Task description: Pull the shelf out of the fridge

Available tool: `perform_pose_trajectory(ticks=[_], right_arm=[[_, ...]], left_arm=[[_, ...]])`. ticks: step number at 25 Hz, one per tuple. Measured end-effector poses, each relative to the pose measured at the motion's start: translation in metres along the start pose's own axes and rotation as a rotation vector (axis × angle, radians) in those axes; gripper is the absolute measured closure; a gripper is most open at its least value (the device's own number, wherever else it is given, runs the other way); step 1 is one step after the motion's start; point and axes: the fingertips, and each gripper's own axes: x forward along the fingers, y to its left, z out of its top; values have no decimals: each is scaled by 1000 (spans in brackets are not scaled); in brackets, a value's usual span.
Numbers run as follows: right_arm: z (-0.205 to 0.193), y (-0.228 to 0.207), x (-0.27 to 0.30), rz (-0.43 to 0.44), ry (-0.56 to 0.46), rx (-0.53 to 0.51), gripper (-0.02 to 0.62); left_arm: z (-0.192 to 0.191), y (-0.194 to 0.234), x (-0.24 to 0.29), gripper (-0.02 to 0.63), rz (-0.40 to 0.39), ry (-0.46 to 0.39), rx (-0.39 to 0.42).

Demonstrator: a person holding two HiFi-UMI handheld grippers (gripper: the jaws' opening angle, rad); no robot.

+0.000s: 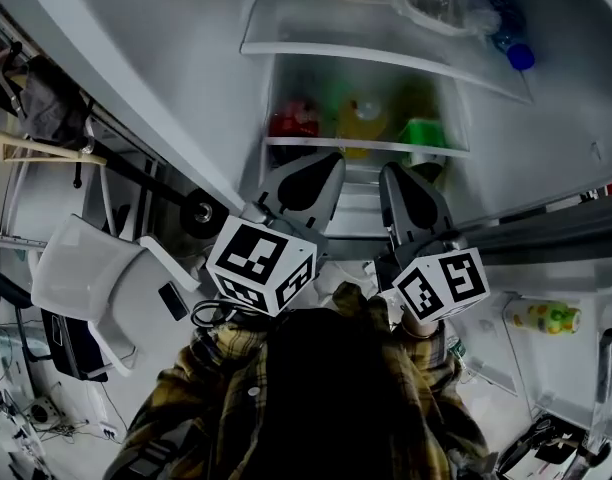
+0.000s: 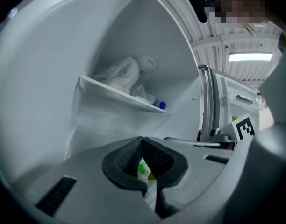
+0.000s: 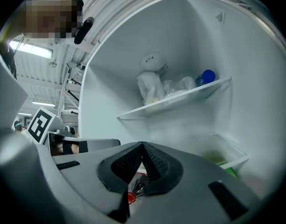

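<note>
The fridge stands open in the head view. Its upper shelf (image 1: 386, 56) carries plastic bags and a blue-capped bottle (image 1: 519, 56). The lower shelf (image 1: 366, 147) holds red, yellow and green items behind its front edge. My left gripper (image 1: 331, 160) and right gripper (image 1: 390, 170) hover side by side just in front of that lower shelf's edge, tips pointing into the fridge. In the left gripper view the gripper (image 2: 142, 139) has its jaws meeting at the tips with nothing between them. The right gripper (image 3: 142, 144) looks the same. The upper shelf (image 2: 119, 94) (image 3: 175, 101) sits above both.
A white chair (image 1: 96, 278) stands to the left of the fridge. The open door at right holds a yellow bottle (image 1: 546, 316) in its rack. The person's head and plaid sleeves fill the bottom centre. The fridge's white side walls close in on both grippers.
</note>
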Motion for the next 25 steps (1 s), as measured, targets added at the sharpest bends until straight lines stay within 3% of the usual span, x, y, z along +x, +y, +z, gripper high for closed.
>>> perform_pose_trajectory(ticks=[11, 25], right_arm=[[-5, -17, -1, -35, 19, 46, 578], [-13, -46, 6, 30, 55, 145, 578]], left_arm=[[-18, 2, 16, 603, -41, 38, -98], [-32, 4, 40, 603, 29, 39, -175]])
